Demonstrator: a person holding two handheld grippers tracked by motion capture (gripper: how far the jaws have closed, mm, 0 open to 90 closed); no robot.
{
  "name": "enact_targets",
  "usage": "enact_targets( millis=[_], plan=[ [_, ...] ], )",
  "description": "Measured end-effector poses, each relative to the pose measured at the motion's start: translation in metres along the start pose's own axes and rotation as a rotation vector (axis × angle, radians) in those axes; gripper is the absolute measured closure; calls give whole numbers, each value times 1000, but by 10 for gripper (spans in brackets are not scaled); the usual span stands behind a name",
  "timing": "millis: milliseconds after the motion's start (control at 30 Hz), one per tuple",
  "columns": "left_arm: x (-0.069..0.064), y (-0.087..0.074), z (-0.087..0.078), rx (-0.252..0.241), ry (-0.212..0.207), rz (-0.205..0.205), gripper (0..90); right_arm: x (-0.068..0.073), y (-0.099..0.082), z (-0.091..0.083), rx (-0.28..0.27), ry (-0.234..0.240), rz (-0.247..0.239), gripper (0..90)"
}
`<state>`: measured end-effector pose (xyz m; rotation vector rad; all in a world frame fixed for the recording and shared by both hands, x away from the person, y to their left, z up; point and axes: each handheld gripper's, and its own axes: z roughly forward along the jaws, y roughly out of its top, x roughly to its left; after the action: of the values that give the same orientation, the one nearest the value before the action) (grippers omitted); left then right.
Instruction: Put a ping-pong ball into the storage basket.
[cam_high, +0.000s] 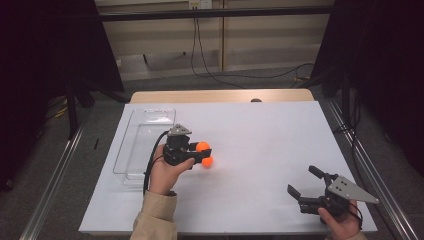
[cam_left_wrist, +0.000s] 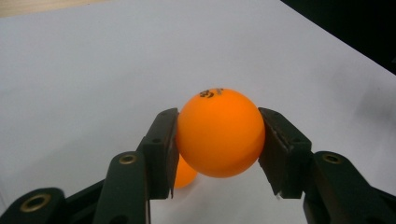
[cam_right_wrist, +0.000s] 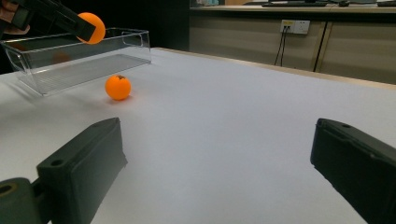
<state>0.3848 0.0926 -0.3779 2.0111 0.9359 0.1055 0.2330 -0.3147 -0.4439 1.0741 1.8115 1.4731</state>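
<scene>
**A:** Starting nearest the camera: lower right of the high view, the right gripper (cam_high: 304, 182) sat with its jaws spread wide and nothing between them, just bare white table (cam_high: 260, 200) under it. Looked parked to me.

**B:** Yeah, the action was at the middle left. The left gripper (cam_high: 200, 152) had an orange ball (cam_left_wrist: 219, 133) pinched between its two pads, one on each side at the widest part. In the right gripper view that ball was up in the upper left corner, above the table.

**A:** And the second ball (cam_high: 207, 161)? It was on the table right under the held one, poking out behind the jaw in the left gripper view.

**B:** Yep, loose on the sheet. The printing makes it look like a ping-pong ball, so I'd guess very light, hard, smooth shell, prone to rolling or squirting out. Grab it across the middle, gently, like the first one.

**A:** Further back, left of centre, was the clear tray (cam_high: 131, 150). Looked empty, though with the reflections I wasn't fully sure.

**B:** Probably where they were headed.
</scene>
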Motion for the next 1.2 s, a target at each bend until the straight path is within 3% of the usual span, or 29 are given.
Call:
enact_targets(
  millis=[1200],
  plan=[
    [11,-2,-11,-20,32,-22,509,0,0,0,0,1,-2,28]
  ],
)
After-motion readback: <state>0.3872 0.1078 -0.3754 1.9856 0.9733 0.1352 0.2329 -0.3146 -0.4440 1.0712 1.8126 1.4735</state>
